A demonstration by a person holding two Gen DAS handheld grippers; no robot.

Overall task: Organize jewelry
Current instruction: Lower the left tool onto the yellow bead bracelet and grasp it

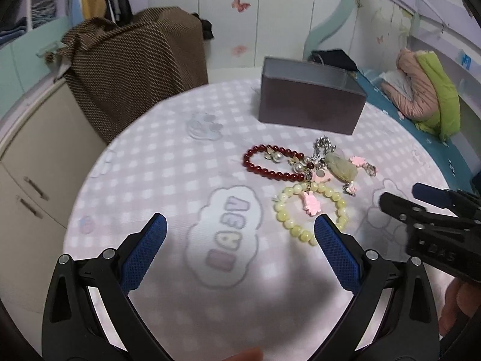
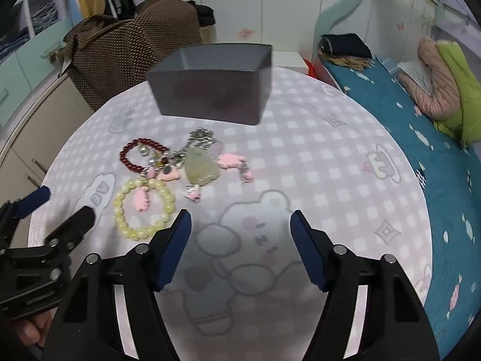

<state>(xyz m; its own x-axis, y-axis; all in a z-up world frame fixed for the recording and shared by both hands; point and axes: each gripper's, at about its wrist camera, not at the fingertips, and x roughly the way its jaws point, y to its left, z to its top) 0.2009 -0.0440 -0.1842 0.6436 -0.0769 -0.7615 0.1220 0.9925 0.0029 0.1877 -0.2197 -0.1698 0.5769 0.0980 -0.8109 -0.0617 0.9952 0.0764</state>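
Observation:
A small heap of jewelry lies on the round table with the pink checked cloth (image 1: 156, 156): a dark red bead bracelet (image 1: 270, 165) (image 2: 141, 156), a pale yellow bead bracelet (image 1: 312, 210) (image 2: 144, 207) with a pink charm, and a green stone pendant (image 1: 342, 168) (image 2: 200, 168) on a silver chain. Behind the heap stands an open grey box (image 1: 309, 99) (image 2: 216, 87). My left gripper (image 1: 240, 231) hangs open above the cloth, its right finger beside the yellow bracelet. My right gripper (image 2: 240, 225) is open over bare cloth, to the right of the heap.
A brown patterned bag (image 1: 135, 63) sits on a chair behind the table. A bed with a blue cover (image 2: 421, 138) and folded pink and green bedding (image 2: 445, 90) runs along the right. Cupboards (image 1: 33, 162) stand at the left. A hand (image 1: 457, 303) holds the right gripper.

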